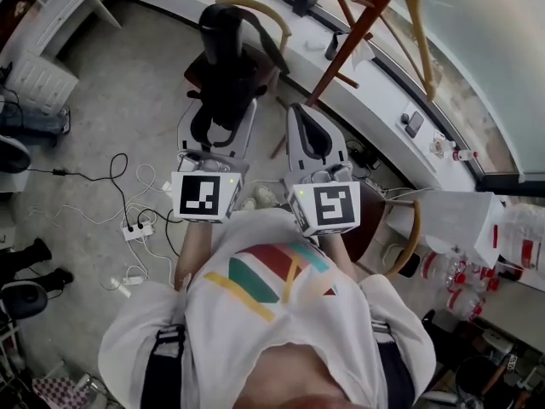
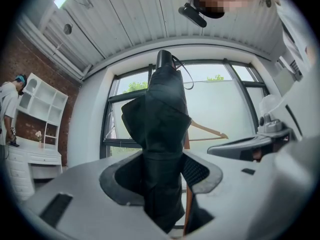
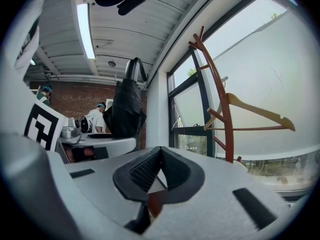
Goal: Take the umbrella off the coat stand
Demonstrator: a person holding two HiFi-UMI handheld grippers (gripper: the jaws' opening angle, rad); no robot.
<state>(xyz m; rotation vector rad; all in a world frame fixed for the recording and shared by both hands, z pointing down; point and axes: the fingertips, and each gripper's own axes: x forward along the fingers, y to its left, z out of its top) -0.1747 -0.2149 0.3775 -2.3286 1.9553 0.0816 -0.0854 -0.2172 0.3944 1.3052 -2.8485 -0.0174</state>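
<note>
Umbrella pinched in left claw | right claw pressed together | coat stand beside

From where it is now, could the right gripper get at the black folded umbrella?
Probably yes: the black folded umbrella stands upright in the left gripper, beside the right gripper, with nothing between them, though the right jaws are shut.

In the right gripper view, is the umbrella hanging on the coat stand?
No: the folded black umbrella stands clamped in the left tool, well apart from the red coat stand by the window.
</note>
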